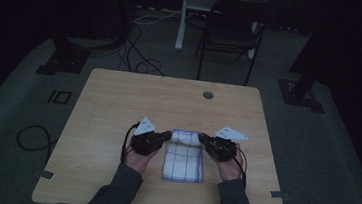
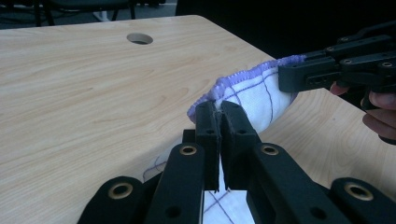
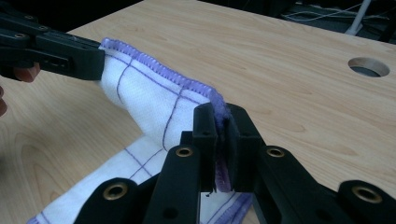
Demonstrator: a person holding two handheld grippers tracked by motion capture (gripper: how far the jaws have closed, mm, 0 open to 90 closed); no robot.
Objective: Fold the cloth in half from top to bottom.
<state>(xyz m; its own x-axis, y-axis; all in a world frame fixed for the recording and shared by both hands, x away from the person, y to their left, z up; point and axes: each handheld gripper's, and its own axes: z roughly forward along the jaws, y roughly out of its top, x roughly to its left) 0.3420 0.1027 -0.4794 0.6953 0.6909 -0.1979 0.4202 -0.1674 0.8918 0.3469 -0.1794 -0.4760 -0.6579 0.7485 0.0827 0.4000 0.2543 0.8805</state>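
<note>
High view: a white cloth [image 1: 184, 157] with purple grid lines lies on the table [image 1: 119, 101], near its front edge, between the left gripper [image 1: 166, 137] and right gripper [image 1: 203, 140]. Its far edge is lifted off the wood. Left gripper view: jaws clenched on the cloth's purple-stitched hem [image 2: 219, 88]. Right gripper view: jaws likewise clamped on the hem, the cloth spanning to the other gripper. A round hole [image 1: 208, 94] sits near the table's far edge.
</note>
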